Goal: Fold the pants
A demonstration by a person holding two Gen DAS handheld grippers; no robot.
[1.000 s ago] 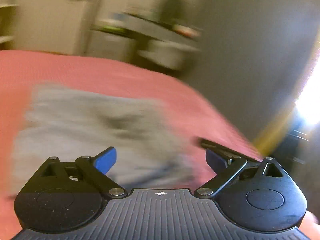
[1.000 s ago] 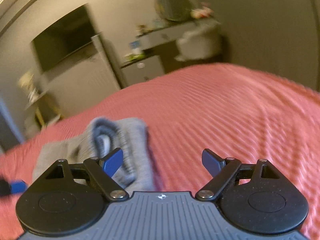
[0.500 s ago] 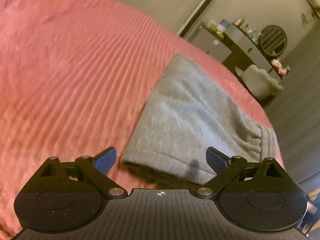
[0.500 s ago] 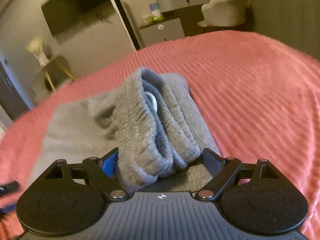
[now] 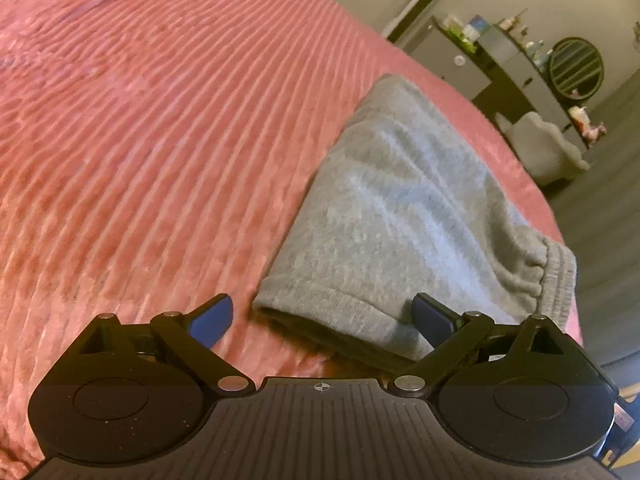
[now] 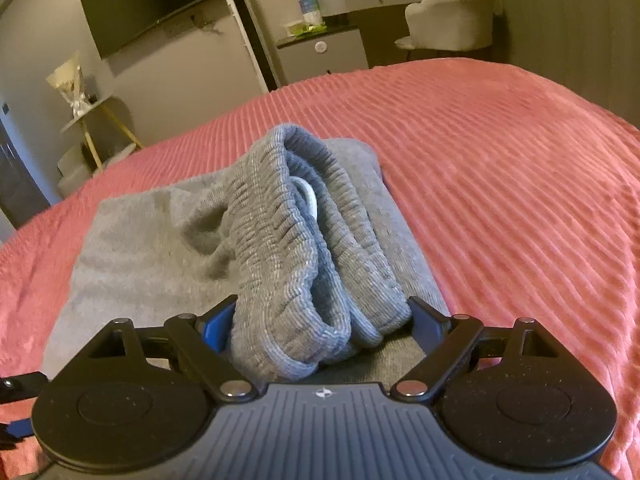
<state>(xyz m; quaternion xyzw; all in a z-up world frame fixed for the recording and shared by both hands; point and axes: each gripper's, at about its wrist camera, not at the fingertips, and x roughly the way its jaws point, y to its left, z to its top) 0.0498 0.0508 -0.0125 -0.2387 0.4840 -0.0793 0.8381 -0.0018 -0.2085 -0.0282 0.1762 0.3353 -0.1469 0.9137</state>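
Clearly your grey pants (image 6: 168, 248) are soft and floppy: both jaws gape, so pinch the ribbed waistband (image 6: 304, 264) between your right hand-held gripper (image 6: 320, 320), left hand-held gripper (image 5: 320, 316) taking the folded edge.

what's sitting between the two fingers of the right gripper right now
In the right wrist view, the ribbed waistband of the grey pants fills the open right gripper; a white drawstring peeks from its folds.

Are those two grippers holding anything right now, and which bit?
The right gripper brackets the grey pants' ribbed waistband, but a firm pinch cannot be told. The left gripper is open and holds nothing.
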